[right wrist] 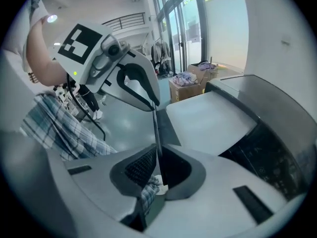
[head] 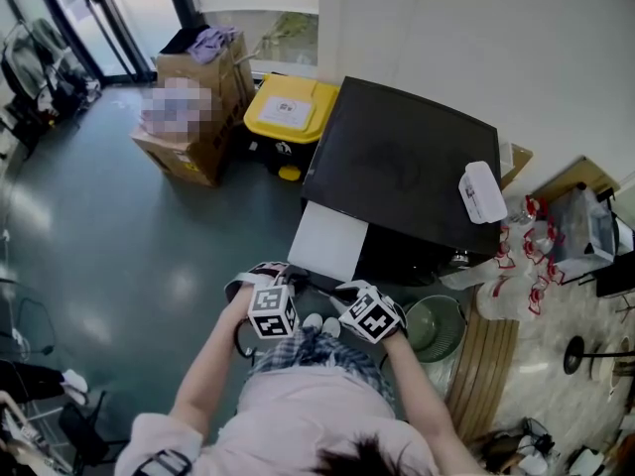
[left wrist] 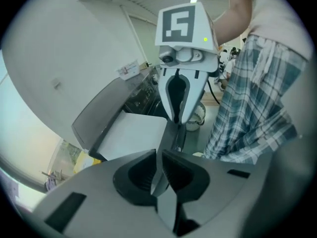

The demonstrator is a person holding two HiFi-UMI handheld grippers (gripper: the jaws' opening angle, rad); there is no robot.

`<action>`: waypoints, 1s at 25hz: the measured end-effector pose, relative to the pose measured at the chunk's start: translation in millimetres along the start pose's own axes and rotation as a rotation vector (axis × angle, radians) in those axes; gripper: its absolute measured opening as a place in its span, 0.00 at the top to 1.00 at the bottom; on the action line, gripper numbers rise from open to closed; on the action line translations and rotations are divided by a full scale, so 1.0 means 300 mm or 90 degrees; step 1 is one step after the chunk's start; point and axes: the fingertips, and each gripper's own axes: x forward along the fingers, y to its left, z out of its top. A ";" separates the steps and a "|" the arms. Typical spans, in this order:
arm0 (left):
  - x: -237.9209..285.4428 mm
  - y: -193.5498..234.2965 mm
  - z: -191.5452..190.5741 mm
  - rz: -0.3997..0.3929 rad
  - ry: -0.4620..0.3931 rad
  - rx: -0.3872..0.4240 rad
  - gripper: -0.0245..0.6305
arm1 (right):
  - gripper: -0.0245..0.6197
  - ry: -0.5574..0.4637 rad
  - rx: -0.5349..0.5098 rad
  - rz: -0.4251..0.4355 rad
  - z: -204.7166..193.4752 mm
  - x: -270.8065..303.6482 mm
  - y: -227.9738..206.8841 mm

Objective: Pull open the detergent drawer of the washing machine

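While left gripper (left wrist: 159, 175) and right gripper (right wrist: 157, 170), jaws pressed nearly together on nothing, hover at 6 o'clock, black-topped box-shaped washing machine (head: 397, 167) stands at 1 o'clock, detergent drawer not made out: spread one pair, seat it on the drawer's lip, pull straight outward.

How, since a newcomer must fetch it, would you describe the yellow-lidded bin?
Find the black-topped washing machine by the white wall. On the floor between it and the cardboard boxes stands the bin. Only it has a yellow lid with a white label.
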 end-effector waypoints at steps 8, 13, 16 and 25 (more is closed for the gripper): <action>-0.136 0.285 0.178 0.134 -0.205 -0.180 0.90 | 0.93 -0.242 0.107 -0.088 0.147 -0.240 -0.175; -0.259 0.482 0.305 0.220 -0.343 -0.281 0.91 | 0.93 -0.403 0.157 -0.201 0.200 -0.488 -0.346; -0.320 0.568 0.357 0.264 -0.394 -0.304 0.92 | 0.94 -0.497 0.186 -0.266 0.218 -0.640 -0.427; -0.436 0.700 0.412 0.342 -0.517 -0.396 0.92 | 0.94 -0.670 0.255 -0.473 0.138 -0.974 -0.557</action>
